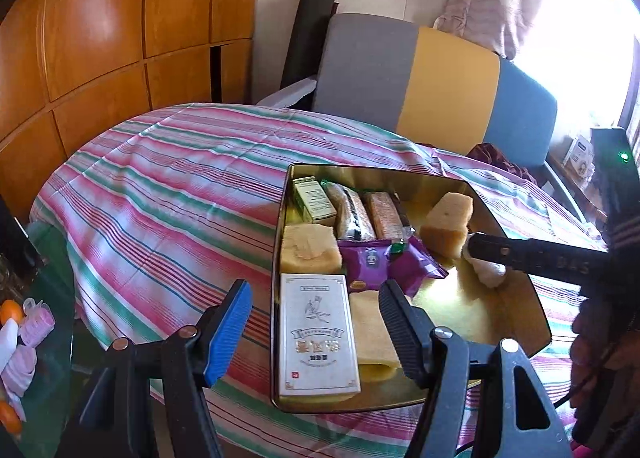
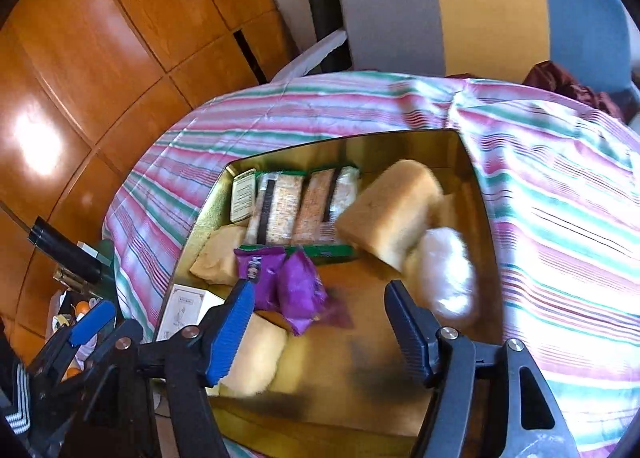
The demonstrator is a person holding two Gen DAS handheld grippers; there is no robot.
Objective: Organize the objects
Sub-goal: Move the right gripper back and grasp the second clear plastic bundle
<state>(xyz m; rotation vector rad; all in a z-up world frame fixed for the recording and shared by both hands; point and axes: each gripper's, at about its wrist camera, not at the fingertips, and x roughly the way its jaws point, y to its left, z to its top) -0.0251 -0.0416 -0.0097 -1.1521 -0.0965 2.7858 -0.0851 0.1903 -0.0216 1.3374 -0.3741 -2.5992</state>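
Note:
A gold metal tin [image 1: 520, 322] [image 2: 476, 178] sits on a striped cloth. It holds a white box [image 1: 316, 336], a small green box [image 1: 314, 198], snack bars [image 1: 372, 214] [image 2: 304, 206], purple packets [image 1: 384, 262] [image 2: 296, 290], tan sponge-like blocks [image 1: 310, 248] [image 2: 390, 212] and a white wrapped lump [image 2: 444, 274] [image 1: 490, 270]. My left gripper [image 1: 316, 328] is open above the tin's near left part. My right gripper [image 2: 320, 324] is open above the tin's bare floor; it also shows in the left wrist view [image 1: 486, 248], beside the white lump.
The striped cloth [image 1: 168, 194] [image 2: 560, 194] covers a round table. A grey, yellow and blue chair [image 1: 440, 86] stands behind it. Wooden cabinets [image 1: 100, 38] line the left. Small items and an orange [image 1: 10, 312] lie at lower left.

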